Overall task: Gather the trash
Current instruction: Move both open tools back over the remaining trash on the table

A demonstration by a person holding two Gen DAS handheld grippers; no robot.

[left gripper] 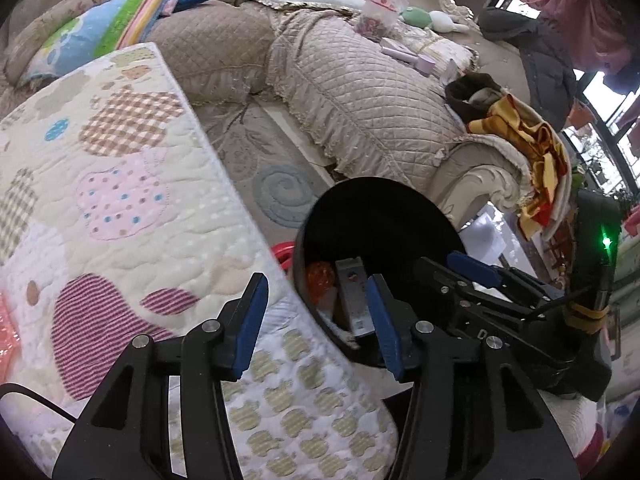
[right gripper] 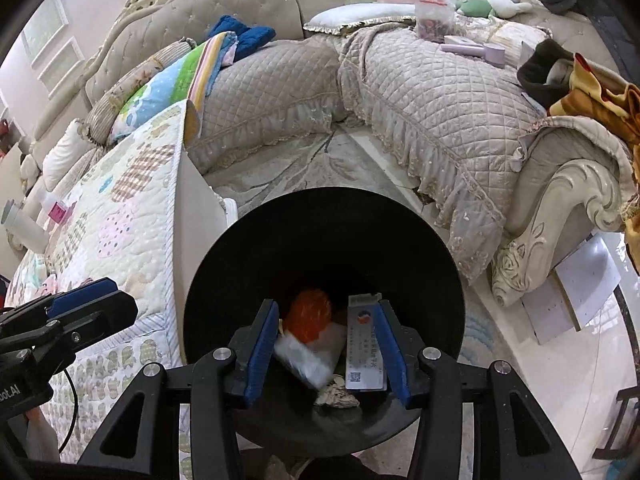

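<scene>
A round black bin (left gripper: 376, 216) (right gripper: 320, 240) stands on the floor beside the quilt-covered table. In it lie an orange wrapper (right gripper: 312, 316) (left gripper: 320, 280), a grey-white carton (right gripper: 364, 352) (left gripper: 352, 300) and a crumpled paper (right gripper: 336, 396). A white plastic packet (right gripper: 312, 356) shows blurred over them. My right gripper (right gripper: 328, 350) (left gripper: 452, 270) hangs over the bin's mouth, open; the packet sits between its blue pads, near the left one, with no grip visible. At the table's edge, just left of the bin, my left gripper (left gripper: 318, 324) (right gripper: 80, 300) is open and holds nothing.
The patchwork quilt (left gripper: 120, 200) covers the table on the left. A beige quilted sofa (left gripper: 360, 100) curves behind, strewn with cushions, bags and clothes. A patterned rug (left gripper: 280, 192) lies under the bin, a red object (left gripper: 282, 252) beside it. White boxes (right gripper: 572, 292) sit by the sofa arm.
</scene>
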